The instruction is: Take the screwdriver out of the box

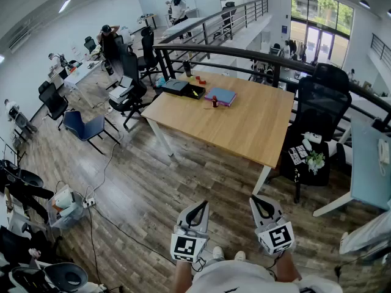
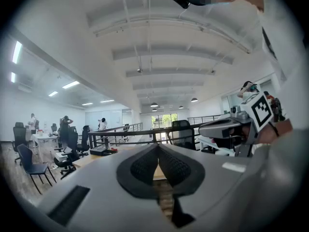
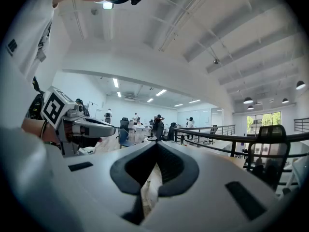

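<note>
A black box [image 1: 183, 88] lies open at the far left end of the wooden table [image 1: 244, 127]; it is small in the left gripper view [image 2: 102, 151]. The screwdriver is too small to make out from here. Beside the box are a blue folder [image 1: 221, 96] and a small red object [image 1: 214, 101]. My left gripper [image 1: 198, 209] and right gripper [image 1: 261, 205] are held level side by side near my body, well short of the table's near edge. Both have their jaws together with nothing between them [image 2: 157, 146] [image 3: 156, 144].
A black office chair [image 1: 321, 112] stands at the table's right end and a black railing [image 1: 244, 57] runs behind it. A white desk [image 1: 369, 170] is at the right. Chairs, a power strip and cables [image 1: 91, 201] occupy the wood floor at left. People work at far desks.
</note>
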Demonstrator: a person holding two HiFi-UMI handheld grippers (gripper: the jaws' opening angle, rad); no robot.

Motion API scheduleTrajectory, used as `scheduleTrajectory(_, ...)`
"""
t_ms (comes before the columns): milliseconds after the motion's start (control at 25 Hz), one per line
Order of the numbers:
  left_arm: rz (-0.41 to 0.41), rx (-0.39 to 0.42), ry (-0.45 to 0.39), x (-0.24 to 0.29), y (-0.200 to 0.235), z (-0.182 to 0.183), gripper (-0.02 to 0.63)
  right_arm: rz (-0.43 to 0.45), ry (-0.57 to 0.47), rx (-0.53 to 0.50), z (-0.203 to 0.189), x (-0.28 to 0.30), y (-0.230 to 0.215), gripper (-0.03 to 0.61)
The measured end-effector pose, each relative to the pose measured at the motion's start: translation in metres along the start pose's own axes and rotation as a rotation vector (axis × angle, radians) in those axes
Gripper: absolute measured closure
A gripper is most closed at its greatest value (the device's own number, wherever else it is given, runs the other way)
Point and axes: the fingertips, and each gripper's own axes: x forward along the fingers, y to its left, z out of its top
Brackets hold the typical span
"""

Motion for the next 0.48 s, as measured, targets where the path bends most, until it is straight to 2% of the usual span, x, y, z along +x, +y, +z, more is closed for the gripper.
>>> scheduleTrajectory(160, -0.001, -0.017, -0.018, -0.009, 0.022, 0.004, 0.603, -0.023, 0.014, 0.01, 0.003, 0.016, 0.015, 0.584)
scheduleTrajectory(480, -0.007, -0.027, -0.041, -0.016, 0.075, -0.009, 0.603, -0.006, 0.04, 0.013, -0.003, 0.066, 0.049, 0.584)
